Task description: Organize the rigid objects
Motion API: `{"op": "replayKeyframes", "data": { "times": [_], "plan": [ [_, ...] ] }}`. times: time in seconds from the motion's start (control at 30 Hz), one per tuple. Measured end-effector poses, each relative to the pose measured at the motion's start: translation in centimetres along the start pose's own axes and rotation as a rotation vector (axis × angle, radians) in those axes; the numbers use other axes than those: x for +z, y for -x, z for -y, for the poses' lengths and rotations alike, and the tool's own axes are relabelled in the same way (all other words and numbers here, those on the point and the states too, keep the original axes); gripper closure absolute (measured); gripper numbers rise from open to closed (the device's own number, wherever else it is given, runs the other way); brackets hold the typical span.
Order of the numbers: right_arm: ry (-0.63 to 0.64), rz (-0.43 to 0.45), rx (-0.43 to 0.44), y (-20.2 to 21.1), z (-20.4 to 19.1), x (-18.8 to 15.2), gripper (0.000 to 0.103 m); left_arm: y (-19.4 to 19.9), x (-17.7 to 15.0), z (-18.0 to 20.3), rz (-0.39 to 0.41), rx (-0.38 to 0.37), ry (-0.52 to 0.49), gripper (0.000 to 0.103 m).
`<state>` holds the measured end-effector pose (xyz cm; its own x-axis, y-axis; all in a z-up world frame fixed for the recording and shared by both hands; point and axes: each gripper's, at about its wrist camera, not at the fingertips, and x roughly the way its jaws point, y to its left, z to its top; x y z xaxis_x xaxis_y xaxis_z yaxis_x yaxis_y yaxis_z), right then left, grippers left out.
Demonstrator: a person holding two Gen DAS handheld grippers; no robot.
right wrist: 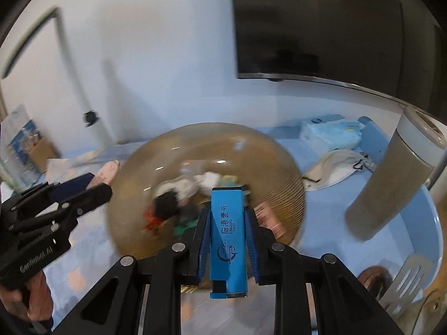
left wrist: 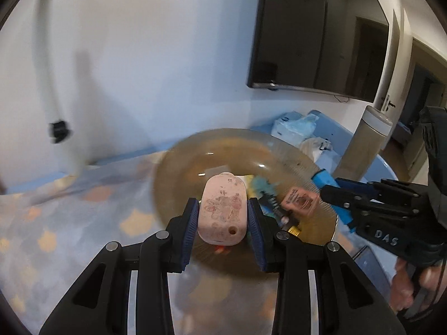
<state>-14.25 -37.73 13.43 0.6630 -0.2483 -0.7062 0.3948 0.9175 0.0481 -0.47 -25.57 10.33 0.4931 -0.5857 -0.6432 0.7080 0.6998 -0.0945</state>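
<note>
Holding one item in each tool, both above the bowl [left wrist: 195,153]. Left tool [left wrist: 223,217] is clamped on a pink case [left wrist: 222,212]; the blue pads press its two long sides and the case points away from the camera, with a small hole at its near end. Right tool [right wrist: 227,230] is closed on a blue lighter [right wrist: 228,240], which stands lengthwise between the pads, with printed characters and a logo on its face.

From my left wrist view, the right tool comes in from the right with the lighter's tip sticking out over the bowl's right rim. A small pinkish printed packet [left wrist: 300,201] shows just beside that tip; I cannot tell if it touches anything.

Bowl is amber, see-through and ribbed, sitting on the bench [right wrist: 349,189] with its blue patterned cover. Inside it: blurred small stuff, white, black, red and green bits; I can't name them.

Right of the bowl: a tall grey cylinder [right wrist: 396,173] with a white top, a tissue pack [right wrist: 332,134] and a white cloth [right wrist: 335,167]. Dark TV [right wrist: 321,28] on the wall behind. Much of both views is motion-blurred.
</note>
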Motion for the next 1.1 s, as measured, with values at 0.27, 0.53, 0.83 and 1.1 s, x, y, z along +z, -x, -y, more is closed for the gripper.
{"op": "replayKeyframes", "data": {
  "times": [0.27, 0.53, 0.83, 1.1],
  "plan": [
    [0.030, -0.029, -0.012, -2.3, 0.0, 1.2, 0.080, -3.9, 0.5, 2.2, -0.049, -0.012, -0.003, 0.070],
    [0.026, -0.056, -0.036, -4.6, -0.5, 1.7, 0.074, -3.5, 0.2, 0.8, -0.017, 0.071, -0.002, 0.038],
    [0.131, 0.006, -0.056, -1.0, -4.8, 1.2, 0.068, 1.2, -0.6, -2.3, 0.048, 0.101, 0.047, 0.038],
    [0.219, 0.090, 0.023, 4.3, -11.5, 1.0, 0.067, 8.7, -0.9, -6.5, 0.126, 0.182, 0.104, 0.038]
  ]
}}
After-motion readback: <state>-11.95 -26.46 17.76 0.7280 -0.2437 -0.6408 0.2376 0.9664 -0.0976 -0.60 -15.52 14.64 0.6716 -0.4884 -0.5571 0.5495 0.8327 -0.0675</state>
